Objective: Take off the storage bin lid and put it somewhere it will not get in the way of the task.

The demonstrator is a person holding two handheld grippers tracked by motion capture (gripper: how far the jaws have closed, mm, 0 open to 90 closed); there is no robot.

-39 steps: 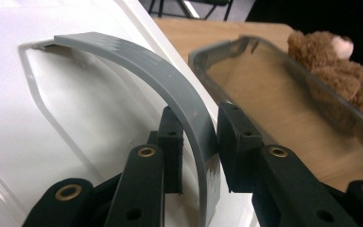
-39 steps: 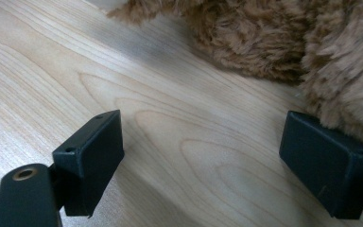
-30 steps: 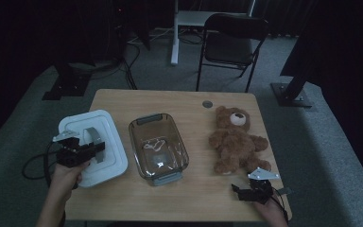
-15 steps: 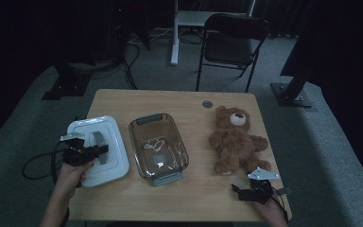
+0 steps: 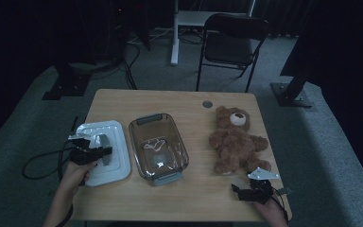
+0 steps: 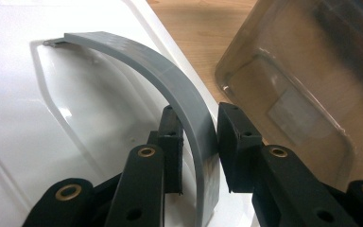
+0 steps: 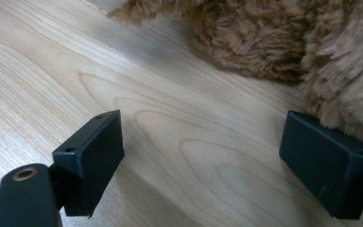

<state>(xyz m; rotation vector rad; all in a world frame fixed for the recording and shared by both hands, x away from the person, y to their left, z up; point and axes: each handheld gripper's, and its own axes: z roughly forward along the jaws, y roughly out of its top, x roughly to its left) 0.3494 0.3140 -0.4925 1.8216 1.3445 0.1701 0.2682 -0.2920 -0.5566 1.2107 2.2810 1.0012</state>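
Observation:
A white lid [image 5: 113,163] with a grey arched handle [image 5: 103,143] is at the table's left, beside a clear glass dish [image 5: 158,146]. My left gripper [image 5: 99,150] is shut on that handle. In the left gripper view the black pads [image 6: 171,137] press on both sides of the grey handle [image 6: 170,80] above the white lid [image 6: 28,104], with the dish [image 6: 302,71] just to the right. Whether the lid rests on the wood I cannot tell. My right gripper [image 5: 240,191] stands open near the front right edge. Its jaws [image 7: 203,156] are wide apart over bare wood, the right one against the brown teddy bear's fur [image 7: 288,38].
The teddy bear [image 5: 236,139] lies on its back at the table's right. The wooden table [image 5: 179,101] has a small round grommet [image 5: 207,104] at the back. A black chair [image 5: 231,35] stands behind the table. A cable [image 5: 42,158] loops off the left edge.
My left hand has come down and a little right with the lid, which now sits lower and closer to the dish. The right gripper has stayed put.

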